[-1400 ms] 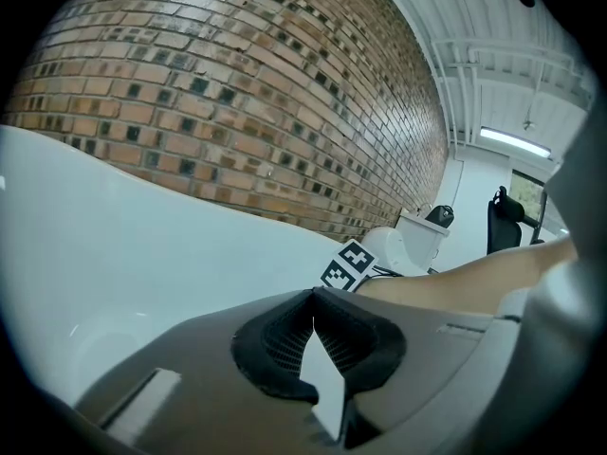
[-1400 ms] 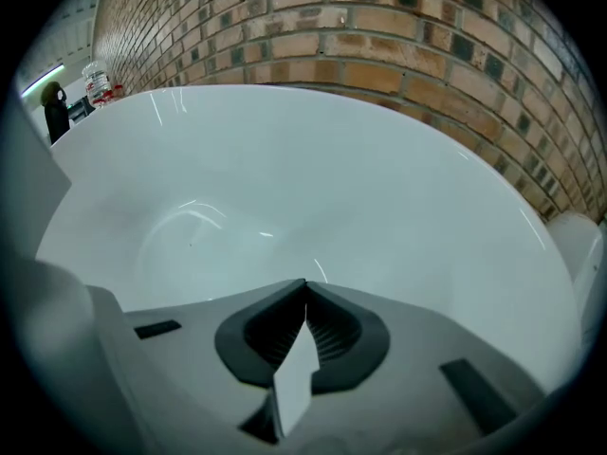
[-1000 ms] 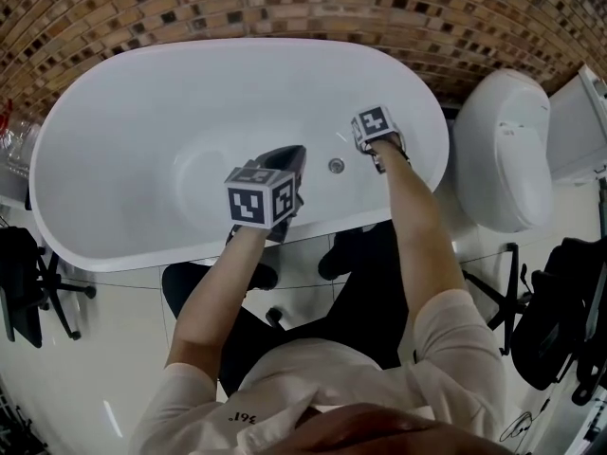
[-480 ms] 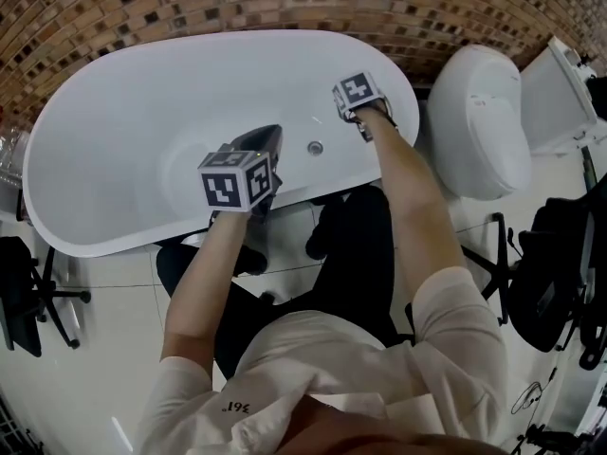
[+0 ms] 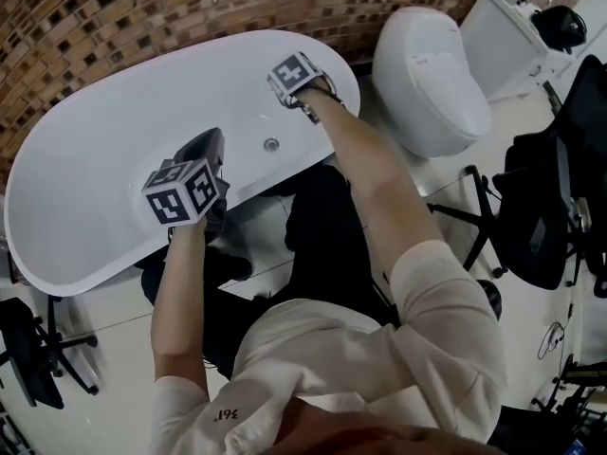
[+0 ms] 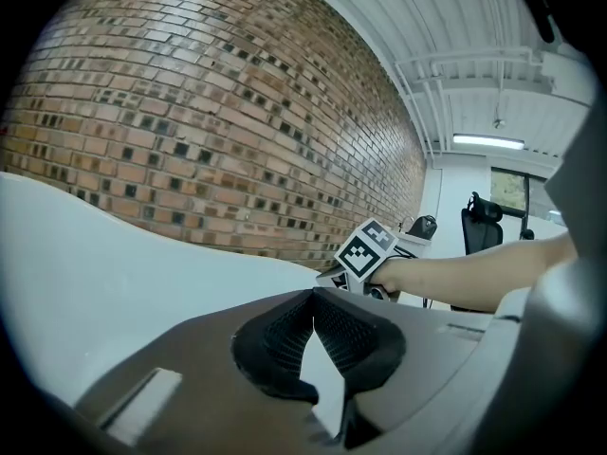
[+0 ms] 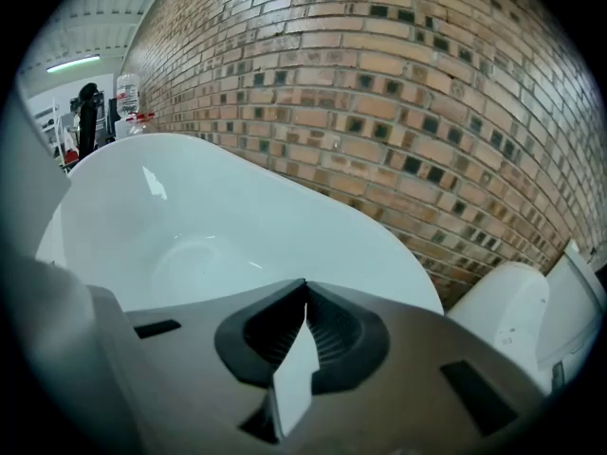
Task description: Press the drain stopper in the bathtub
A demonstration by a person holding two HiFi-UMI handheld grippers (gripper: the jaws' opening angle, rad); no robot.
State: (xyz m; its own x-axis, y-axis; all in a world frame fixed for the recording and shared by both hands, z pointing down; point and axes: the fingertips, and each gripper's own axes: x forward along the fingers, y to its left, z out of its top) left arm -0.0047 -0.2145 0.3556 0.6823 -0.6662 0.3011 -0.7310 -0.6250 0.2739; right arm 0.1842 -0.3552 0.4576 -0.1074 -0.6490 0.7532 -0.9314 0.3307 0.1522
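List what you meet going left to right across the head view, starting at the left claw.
left claw → drain stopper → toilet → black office chair

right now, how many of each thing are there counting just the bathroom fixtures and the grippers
bathtub: 1
toilet: 1
drain stopper: 1
grippers: 2 (left gripper, right gripper, both shut and empty)
total: 5
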